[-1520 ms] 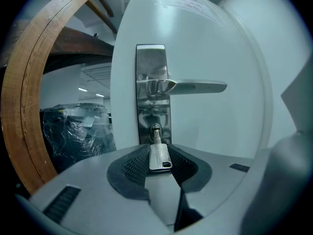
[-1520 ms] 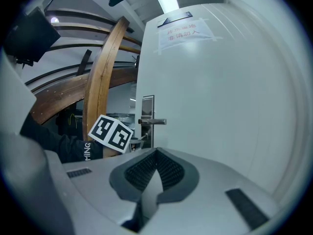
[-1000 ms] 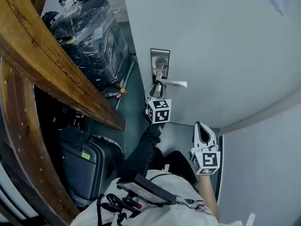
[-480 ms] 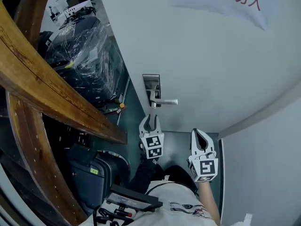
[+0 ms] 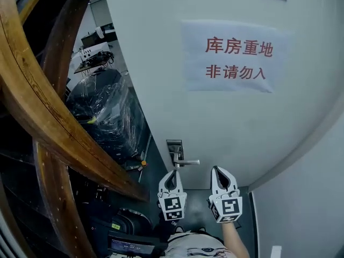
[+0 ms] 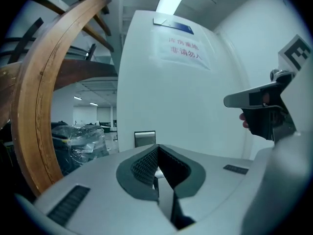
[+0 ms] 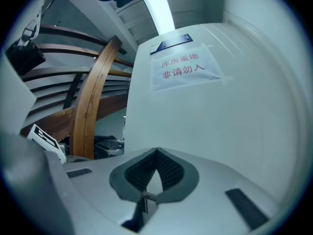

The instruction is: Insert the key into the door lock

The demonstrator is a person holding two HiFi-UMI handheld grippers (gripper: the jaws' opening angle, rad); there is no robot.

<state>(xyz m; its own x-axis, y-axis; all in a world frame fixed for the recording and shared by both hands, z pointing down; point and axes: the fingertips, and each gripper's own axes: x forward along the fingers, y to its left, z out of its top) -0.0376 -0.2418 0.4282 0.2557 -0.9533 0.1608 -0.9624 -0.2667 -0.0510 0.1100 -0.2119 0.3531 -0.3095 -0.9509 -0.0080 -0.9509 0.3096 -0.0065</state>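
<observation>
The white door carries a steel lock plate with a lever handle. No key can be made out at this size. My left gripper hangs just below and short of the plate. Its jaws have just been closing and now meet at the tips with nothing between them. The plate shows just beyond them. My right gripper is level with it to the right, facing bare door. Its tips also meet, and a small metal piece I cannot identify shows at their root.
Curved wooden beams rise on the left. Behind them stand a plastic-wrapped black bundle and a dark suitcase. A paper sign with red characters is taped high on the door. A grey wall closes the right side.
The left gripper drew back from the handle, where it stood open, and its jaws shut. Both grippers rose side by side. The head view tilted up, bringing the sign into view.
</observation>
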